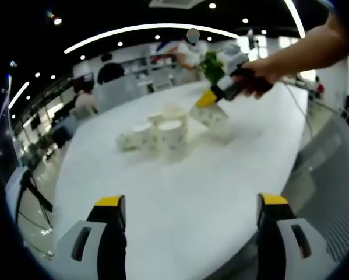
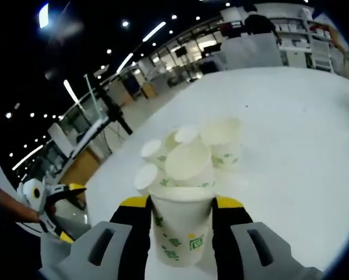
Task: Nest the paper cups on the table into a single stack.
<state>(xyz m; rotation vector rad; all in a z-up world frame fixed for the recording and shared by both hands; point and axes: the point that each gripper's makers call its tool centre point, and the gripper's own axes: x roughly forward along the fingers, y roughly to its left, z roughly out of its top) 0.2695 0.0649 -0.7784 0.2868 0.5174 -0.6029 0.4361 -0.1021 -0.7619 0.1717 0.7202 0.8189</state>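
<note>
The right tongs point(image 2: 180, 219) are clenched on a paper cup point(image 2: 179, 230), gripped by its sides just below the rim, mouth up. In the left gripper view those tongs point(image 1: 212, 99) hold the cup point(image 1: 211, 114) at a tilt just beside the cluster of loose cups point(image 1: 157, 135), which sits in the middle of the white surface point(image 1: 180, 198), well away from every edge. The left tongs point(image 1: 191, 219) are released, jaws wide apart with nothing between them, hanging over the near part of the surface.

In the right gripper view the cluster point(image 2: 189, 157) lies straight ahead of the held cup. Some of its cups stand mouth down, pale bases showing, and one at the far side point(image 2: 224, 143) looks upright.

The step in hand appears to be bringing the held cup to a partner for nesting. To do it well:

- Choose a cup facing the same way as the held one, or turn the held cup to match it.
- Level the held cup first; a tilted cup will catch on a rim.
- Centre it over the partner and lower slowly, since light cups tip easily.
- Steady the partner with the free left tongs so it does not slide or topple into its neighbours.
</note>
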